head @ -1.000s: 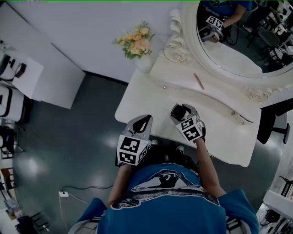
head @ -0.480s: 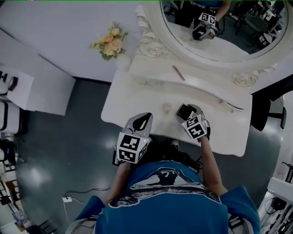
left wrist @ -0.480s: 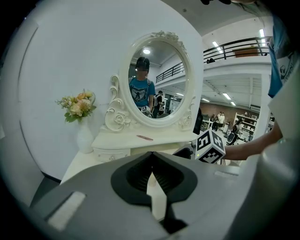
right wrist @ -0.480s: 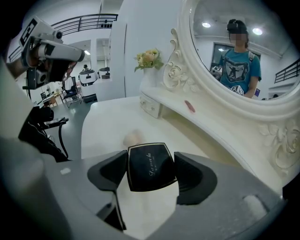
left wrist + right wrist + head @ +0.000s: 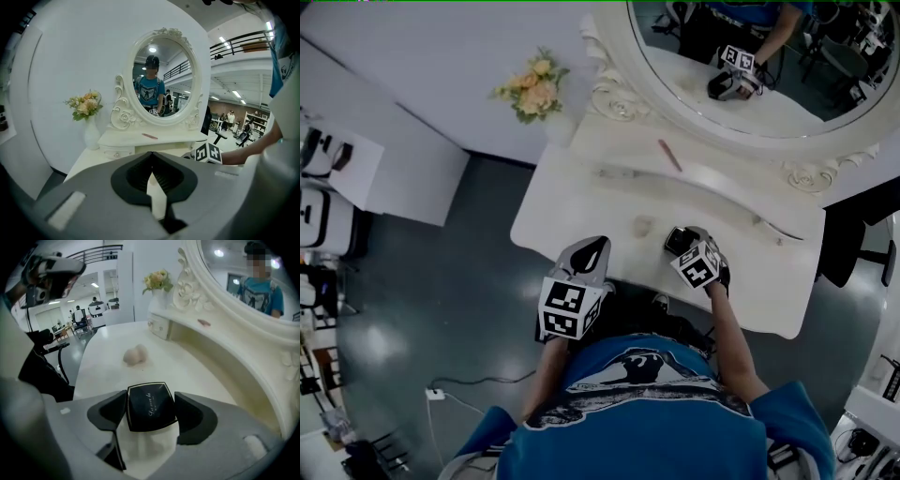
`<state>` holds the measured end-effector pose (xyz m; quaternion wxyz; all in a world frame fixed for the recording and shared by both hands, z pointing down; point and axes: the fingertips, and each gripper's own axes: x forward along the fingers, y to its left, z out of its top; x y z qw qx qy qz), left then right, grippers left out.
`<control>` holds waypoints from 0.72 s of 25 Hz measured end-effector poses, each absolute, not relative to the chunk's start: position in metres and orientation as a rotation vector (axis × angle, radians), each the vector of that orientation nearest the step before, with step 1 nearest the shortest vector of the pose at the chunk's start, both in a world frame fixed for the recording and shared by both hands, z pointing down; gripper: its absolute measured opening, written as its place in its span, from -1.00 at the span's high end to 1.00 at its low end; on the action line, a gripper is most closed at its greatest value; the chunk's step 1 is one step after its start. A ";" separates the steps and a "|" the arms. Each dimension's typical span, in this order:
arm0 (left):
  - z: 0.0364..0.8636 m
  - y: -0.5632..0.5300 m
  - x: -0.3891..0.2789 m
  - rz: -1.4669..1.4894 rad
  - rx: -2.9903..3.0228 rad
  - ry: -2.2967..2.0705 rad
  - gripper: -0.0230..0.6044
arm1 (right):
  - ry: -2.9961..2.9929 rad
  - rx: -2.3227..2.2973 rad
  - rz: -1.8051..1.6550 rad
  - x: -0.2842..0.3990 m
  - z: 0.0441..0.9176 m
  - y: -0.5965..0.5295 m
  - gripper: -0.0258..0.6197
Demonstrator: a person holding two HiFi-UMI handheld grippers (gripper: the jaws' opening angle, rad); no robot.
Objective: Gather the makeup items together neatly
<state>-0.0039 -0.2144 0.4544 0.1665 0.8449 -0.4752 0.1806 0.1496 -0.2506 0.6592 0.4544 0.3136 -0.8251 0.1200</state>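
Note:
A black square compact (image 5: 151, 406) sits between the jaws of my right gripper (image 5: 151, 414), which is shut on it just above the white vanity table (image 5: 572, 202). In the head view this gripper (image 5: 678, 241) is near the table's front middle. A pale pink puff (image 5: 643, 226) lies on the table just left of it, ahead of the compact (image 5: 135, 355). A pink pencil (image 5: 669, 155) rests on the raised shelf under the mirror. My left gripper (image 5: 592, 247) hangs at the table's front edge, shut and holding nothing (image 5: 151, 154).
An oval mirror (image 5: 750, 56) in a carved white frame stands at the back. A vase of flowers (image 5: 534, 89) occupies the back left corner. A thin pale item (image 5: 766, 228) lies at the right of the table. Dark floor (image 5: 441, 281) surrounds the table.
The right gripper has carried the compact a little to the right, and the puff now shows beside it. The left gripper has stayed at the front edge.

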 end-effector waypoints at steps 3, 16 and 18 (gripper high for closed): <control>0.457 -0.213 -0.008 0.519 2.370 -1.392 0.88 | -2.064 0.712 0.254 0.147 0.662 -0.250 -0.07; 0.463 -0.206 0.014 0.519 2.341 -1.422 0.88 | -2.101 0.694 0.252 0.144 0.662 -0.251 -0.10; 0.463 -0.205 0.020 0.518 2.349 -1.411 0.88 | -2.094 0.681 0.264 0.144 0.662 -0.252 -0.10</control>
